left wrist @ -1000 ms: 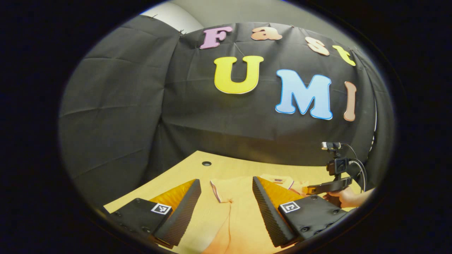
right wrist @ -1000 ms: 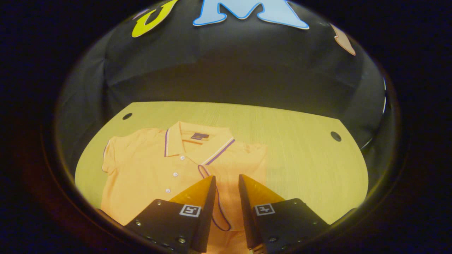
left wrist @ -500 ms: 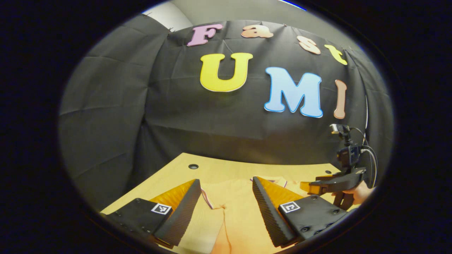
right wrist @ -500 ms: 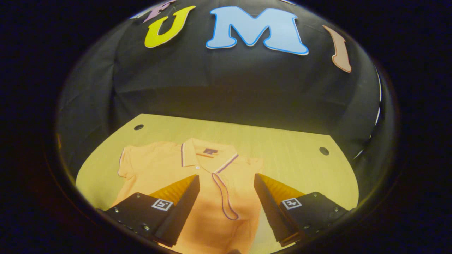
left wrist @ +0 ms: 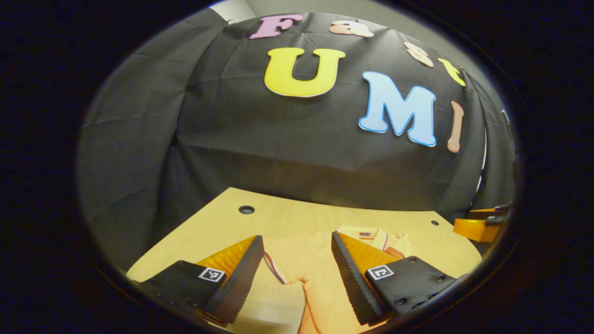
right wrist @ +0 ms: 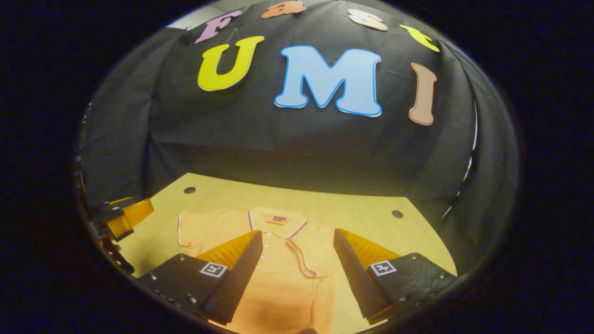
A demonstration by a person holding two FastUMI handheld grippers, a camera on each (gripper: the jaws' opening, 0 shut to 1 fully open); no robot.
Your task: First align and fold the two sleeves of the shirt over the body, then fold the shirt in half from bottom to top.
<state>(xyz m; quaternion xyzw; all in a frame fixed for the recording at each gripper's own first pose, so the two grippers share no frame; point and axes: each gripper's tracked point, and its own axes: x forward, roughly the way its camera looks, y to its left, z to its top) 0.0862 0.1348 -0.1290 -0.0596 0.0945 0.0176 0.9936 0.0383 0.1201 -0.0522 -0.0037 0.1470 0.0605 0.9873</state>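
An orange polo shirt (right wrist: 274, 287) lies face up on the wooden table (right wrist: 371, 208), collar (right wrist: 277, 219) toward the back wall. One sleeve lies folded over the body, and its striped cuff (right wrist: 301, 257) rests near the button placket. The other sleeve (right wrist: 197, 229) is spread out flat to the left. My right gripper (right wrist: 297, 233) hovers open above the shirt's chest, holding nothing. My left gripper (left wrist: 296, 237) is open over the spread sleeve's striped cuff (left wrist: 274, 270), apart from the cloth. In the right gripper view the left gripper (right wrist: 127, 214) sits at the left edge.
The table has round cable holes at the back left (right wrist: 189, 189) and back right (right wrist: 397, 214). Black cloth walls close the booth behind and on both sides. Bare wood lies to the right of the shirt (right wrist: 399, 241). The right gripper (left wrist: 480, 225) shows at the left gripper view's right edge.
My right gripper has opened, let go of the folded sleeve's cuff and drawn back and up. In the left gripper view it has slid out to the right edge.
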